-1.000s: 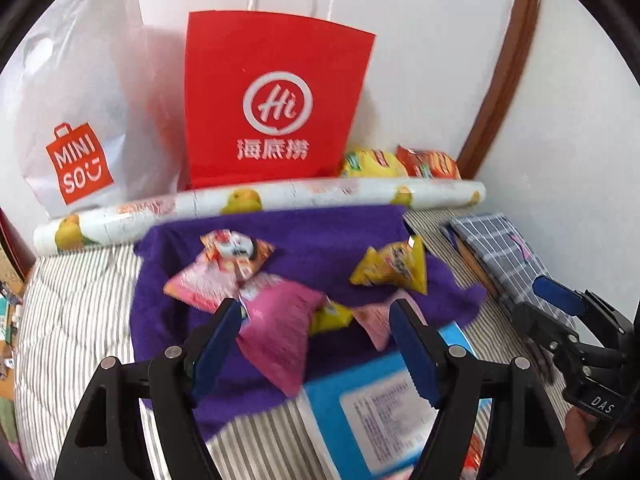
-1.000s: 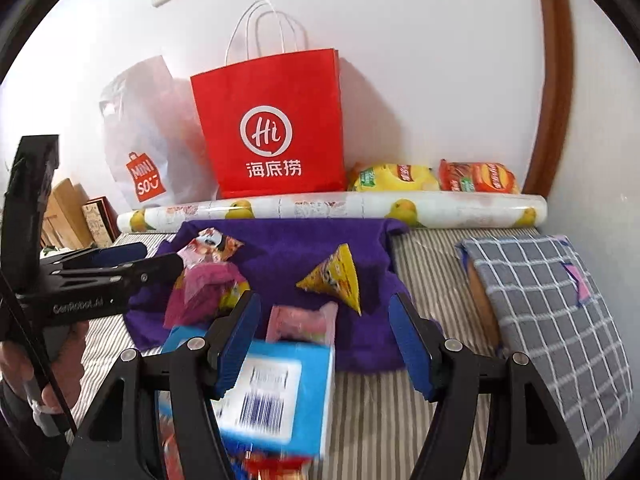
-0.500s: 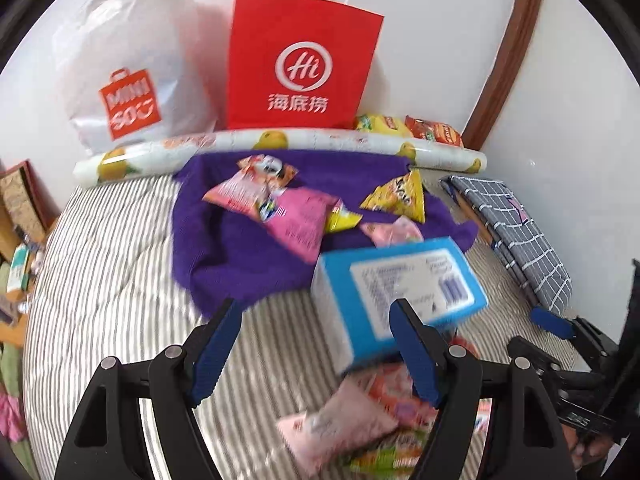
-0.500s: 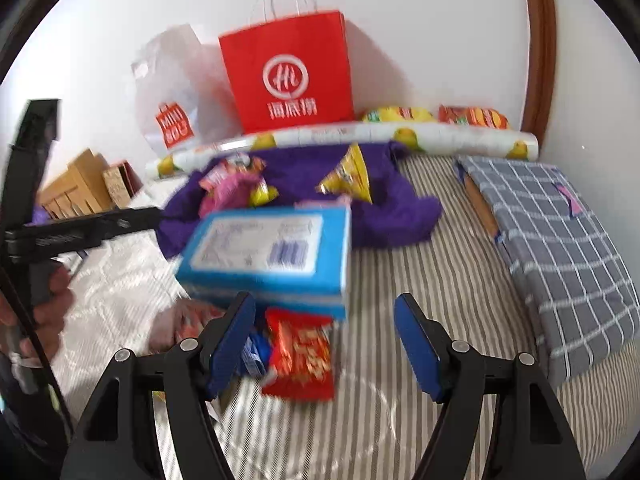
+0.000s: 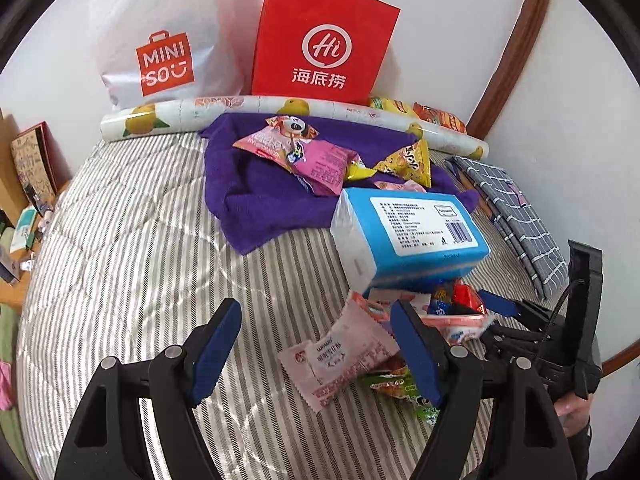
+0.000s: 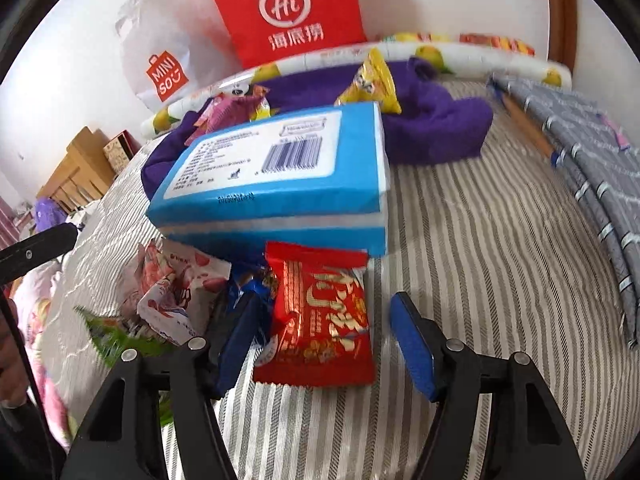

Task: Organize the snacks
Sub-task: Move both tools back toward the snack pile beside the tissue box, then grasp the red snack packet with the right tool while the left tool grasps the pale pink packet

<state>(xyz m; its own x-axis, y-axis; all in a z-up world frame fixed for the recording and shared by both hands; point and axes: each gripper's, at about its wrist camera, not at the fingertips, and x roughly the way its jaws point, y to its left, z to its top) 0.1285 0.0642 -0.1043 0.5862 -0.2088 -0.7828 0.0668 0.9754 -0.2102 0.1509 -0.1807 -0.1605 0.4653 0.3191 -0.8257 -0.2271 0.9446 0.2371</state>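
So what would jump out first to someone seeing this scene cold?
Probably the bright red paper bag with the white Hi logo standing against the back wall. Next, the blue rectangular box lying on the striped quilt, with the shiny red snack packet just in front of it, between the closing right tongs.

Red paper bag, purple towel

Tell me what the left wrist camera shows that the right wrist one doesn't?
Only the left view shows the whole pink snack packet on the striped cover, and the other gripper at its right edge. Only the right view shows the front of the red snack packet lying between the closing right gripper jaws, not yet pinched. Both show the blue box, purple cloth, red bag and white bag.
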